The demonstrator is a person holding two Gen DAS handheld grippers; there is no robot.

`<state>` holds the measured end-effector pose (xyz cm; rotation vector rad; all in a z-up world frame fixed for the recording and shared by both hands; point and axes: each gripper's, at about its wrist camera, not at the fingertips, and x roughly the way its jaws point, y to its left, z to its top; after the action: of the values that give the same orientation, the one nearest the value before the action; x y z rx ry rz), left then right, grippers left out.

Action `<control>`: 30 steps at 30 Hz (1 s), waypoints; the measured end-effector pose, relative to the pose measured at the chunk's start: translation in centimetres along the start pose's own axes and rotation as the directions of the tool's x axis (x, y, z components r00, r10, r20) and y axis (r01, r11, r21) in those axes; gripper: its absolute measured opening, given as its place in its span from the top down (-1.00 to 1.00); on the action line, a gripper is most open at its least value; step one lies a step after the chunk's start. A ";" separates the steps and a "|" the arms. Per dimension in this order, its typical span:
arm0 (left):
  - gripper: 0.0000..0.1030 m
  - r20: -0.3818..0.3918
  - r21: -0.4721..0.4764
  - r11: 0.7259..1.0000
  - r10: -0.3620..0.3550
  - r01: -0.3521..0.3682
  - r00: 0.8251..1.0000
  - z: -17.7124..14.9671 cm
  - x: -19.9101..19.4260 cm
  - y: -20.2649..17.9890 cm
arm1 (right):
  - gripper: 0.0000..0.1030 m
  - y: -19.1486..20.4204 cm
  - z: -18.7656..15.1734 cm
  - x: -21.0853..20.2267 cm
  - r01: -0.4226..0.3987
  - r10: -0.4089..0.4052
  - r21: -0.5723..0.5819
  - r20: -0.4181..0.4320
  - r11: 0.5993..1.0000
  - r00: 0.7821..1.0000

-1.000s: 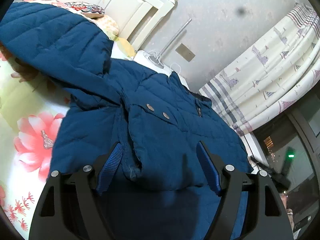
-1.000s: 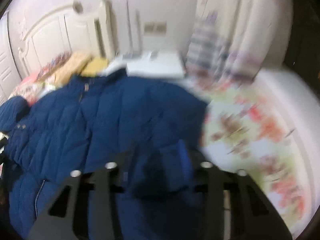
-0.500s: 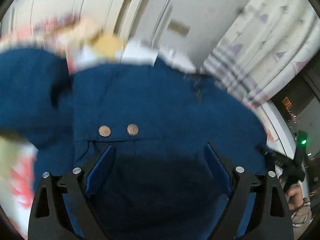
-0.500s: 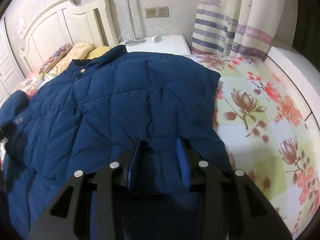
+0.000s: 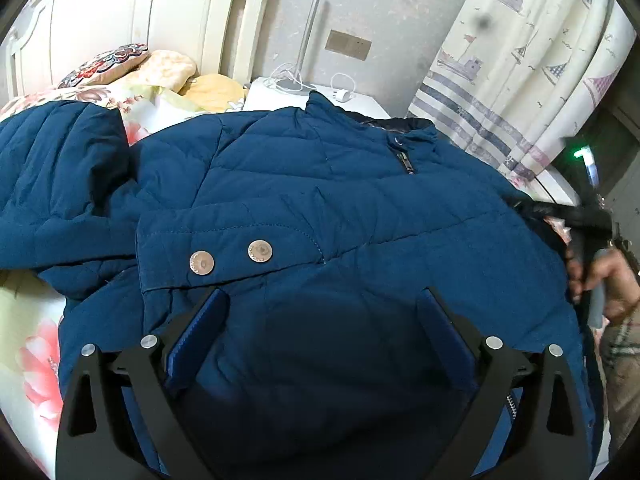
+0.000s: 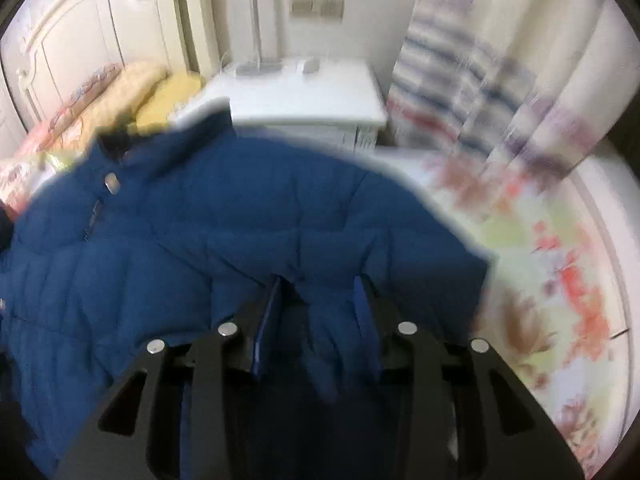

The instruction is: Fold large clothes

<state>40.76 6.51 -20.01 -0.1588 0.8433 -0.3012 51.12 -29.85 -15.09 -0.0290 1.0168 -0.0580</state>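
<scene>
A: Blue quilted jacket [image 5: 340, 200] is spread over the floral bedsheet [image 5: 36, 360]. The sleeve that stood raised a second ago now lies across the front, snap cuff [image 5: 224, 256] on top.

B: Left gripper [image 5: 320, 332]?

A: Jaws opening wide, pads clear of the cloth. That fold is placed.

B: Right gripper [image 6: 316, 304]?

A: Blurred view, but it looks clamped on a jacket fold, likely dragging the other side over.
</scene>
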 end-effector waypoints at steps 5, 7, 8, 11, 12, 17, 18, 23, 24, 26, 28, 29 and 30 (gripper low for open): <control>-0.86 -0.002 0.003 1.000 -0.007 0.007 1.000 0.0 0.0 0.0 | 0.22 0.6 1.5 -2.4 0.011 -0.013 0.043 0.037 0.999 0.999; -0.87 -0.002 0.004 1.000 -0.007 0.007 1.000 -0.1 0.0 -0.1 | -0.07 1.7 1.9 -2.8 -0.010 0.008 0.022 0.098 1.000 0.995; -0.87 -0.002 0.004 1.000 -0.006 0.006 1.000 -0.1 0.0 -0.1 | -0.26 2.2 2.0 -2.5 -0.020 0.019 0.010 0.104 1.000 0.994; -0.87 -0.001 0.002 1.000 -0.008 0.008 1.000 0.0 0.0 -0.1 | -0.35 3.0 1.6 1.1 -0.011 0.010 -0.024 -0.005 1.000 1.000; -0.87 0.000 -0.001 1.000 -0.012 0.012 1.000 0.0 0.0 -0.1 | -0.35 3.0 1.6 1.0 -0.006 0.006 -0.018 -0.005 1.000 1.000; -0.87 0.006 -0.016 0.999 -0.032 0.032 0.999 0.0 -0.1 0.2 | -0.25 5.6 0.2 -5.8 -0.056 0.054 0.003 0.157 0.998 0.986; -0.87 0.007 -0.018 0.999 -0.034 0.034 0.999 0.0 -0.2 0.2 | -0.27 6.5 -0.5 -6.4 -0.089 0.091 -0.021 0.161 0.996 0.983; -0.87 0.013 -0.029 0.998 -0.051 0.052 0.999 0.0 -0.3 0.6 | -0.51 11.7 -4.3 -2.9 -0.107 0.110 -0.202 0.008 0.974 0.994; -0.88 0.016 -0.035 0.998 -0.059 0.060 0.998 0.1 -0.4 0.7 | -0.52 11.4 -4.4 -3.0 -0.107 0.113 -0.182 0.022 0.977 0.993; -0.88 0.024 -0.049 0.996 -0.076 0.077 0.997 0.1 -0.5 0.9 | -0.51 10.9 -4.0 -4.0 -0.075 0.076 -0.123 0.009 0.990 0.997; -0.88 0.039 -0.065 0.992 -0.103 0.105 0.994 0.1 -0.8 1.3 | -0.51 11.3 -4.8 -7.3 -0.068 0.079 -0.131 0.083 0.989 0.993; -0.88 0.054 -0.078 0.989 -0.118 0.122 0.992 0.0 -1.0 1.6 | -0.53 11.6 -5.5 -8.6 -0.080 0.096 -0.137 0.115 0.987 0.989; -0.88 0.096 -0.114 0.981 -0.145 0.156 0.985 0.0 -1.8 2.4 | -0.55 11.9 -6.3 -9.8 -0.085 0.105 -0.142 0.137 0.986 0.985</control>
<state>40.07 9.34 -19.38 -0.3483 0.7644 -0.3827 41.00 -17.32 -10.73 -0.1075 0.8749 0.0998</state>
